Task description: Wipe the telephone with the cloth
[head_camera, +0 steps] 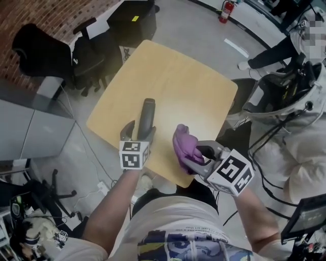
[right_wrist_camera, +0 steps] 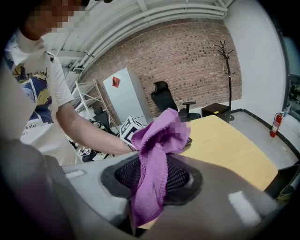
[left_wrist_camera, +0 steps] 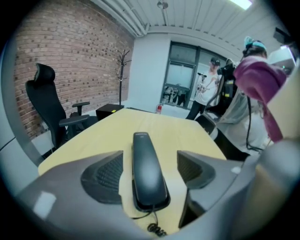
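Observation:
A dark grey telephone handset (head_camera: 147, 116) lies lengthwise on the yellow wooden table (head_camera: 173, 76). My left gripper (head_camera: 140, 132) straddles its near end, open. In the left gripper view the handset (left_wrist_camera: 143, 150) sits between the two pads of the left gripper (left_wrist_camera: 150, 171) with a gap on each side, and its coiled cord (left_wrist_camera: 157, 228) trails off at the bottom. My right gripper (head_camera: 201, 155) is held just right of the handset, shut on a bunched purple cloth (head_camera: 184, 145). In the right gripper view the cloth (right_wrist_camera: 154, 154) hangs out of the jaws of the right gripper (right_wrist_camera: 152, 180).
Black office chairs (head_camera: 91, 51) stand off the table's far left corner. People (head_camera: 285, 46) stand to the right, beyond the table's right edge. A fire extinguisher (head_camera: 226, 10) stands on the floor at the back. A brick wall and a coat stand (left_wrist_camera: 123, 70) lie beyond the table.

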`<action>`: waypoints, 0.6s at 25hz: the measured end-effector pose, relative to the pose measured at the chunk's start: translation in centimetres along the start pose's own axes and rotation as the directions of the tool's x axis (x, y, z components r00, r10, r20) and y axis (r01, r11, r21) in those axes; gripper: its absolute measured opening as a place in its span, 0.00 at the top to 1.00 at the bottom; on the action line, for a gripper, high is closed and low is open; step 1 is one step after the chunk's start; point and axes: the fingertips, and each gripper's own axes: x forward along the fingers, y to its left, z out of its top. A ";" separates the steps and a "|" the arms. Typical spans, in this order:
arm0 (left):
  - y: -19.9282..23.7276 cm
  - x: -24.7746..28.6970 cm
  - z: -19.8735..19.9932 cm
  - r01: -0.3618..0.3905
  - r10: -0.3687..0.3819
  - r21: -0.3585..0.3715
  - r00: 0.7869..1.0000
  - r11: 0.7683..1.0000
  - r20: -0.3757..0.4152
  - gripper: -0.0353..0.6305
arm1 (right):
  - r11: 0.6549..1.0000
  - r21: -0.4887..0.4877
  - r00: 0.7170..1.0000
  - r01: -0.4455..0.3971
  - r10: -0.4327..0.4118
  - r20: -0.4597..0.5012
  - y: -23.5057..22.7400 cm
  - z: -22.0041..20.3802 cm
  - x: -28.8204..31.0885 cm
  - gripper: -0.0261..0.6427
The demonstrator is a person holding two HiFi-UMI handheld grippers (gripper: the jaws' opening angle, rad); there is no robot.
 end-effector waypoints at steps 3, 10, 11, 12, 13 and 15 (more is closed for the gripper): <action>-0.5 -3.7 0.1 0.060 -0.059 -0.019 0.997 0.998 0.052 0.42 | 1.000 -0.004 1.000 0.014 -0.014 0.012 0.9 0.3 0.7 0.79; -3.7 -13.9 1.7 0.284 -0.278 -0.005 0.941 0.959 0.192 0.50 | 0.999 -0.044 0.999 0.012 -0.011 0.031 5.0 1.4 2.5 0.79; -3.8 -15.4 1.5 0.307 -0.301 0.003 0.932 0.952 0.202 0.52 | 0.998 -0.053 0.999 0.014 -0.013 0.030 5.9 1.5 3.1 0.79; -3.7 -16.7 1.2 0.328 -0.322 0.007 0.923 0.945 0.210 0.55 | 0.998 -0.061 0.999 0.015 -0.013 0.030 6.8 1.7 3.7 0.79; -3.5 -18.1 0.8 0.349 -0.342 0.008 0.914 0.937 0.220 0.59 | 0.998 -0.069 0.999 0.013 -0.011 0.031 7.8 2.0 4.4 0.79; -3.3 -20.9 0.3 0.390 -0.381 0.014 0.890 0.921 0.250 0.68 | 0.997 -0.078 0.999 0.012 -0.009 0.036 10.1 2.5 5.5 0.79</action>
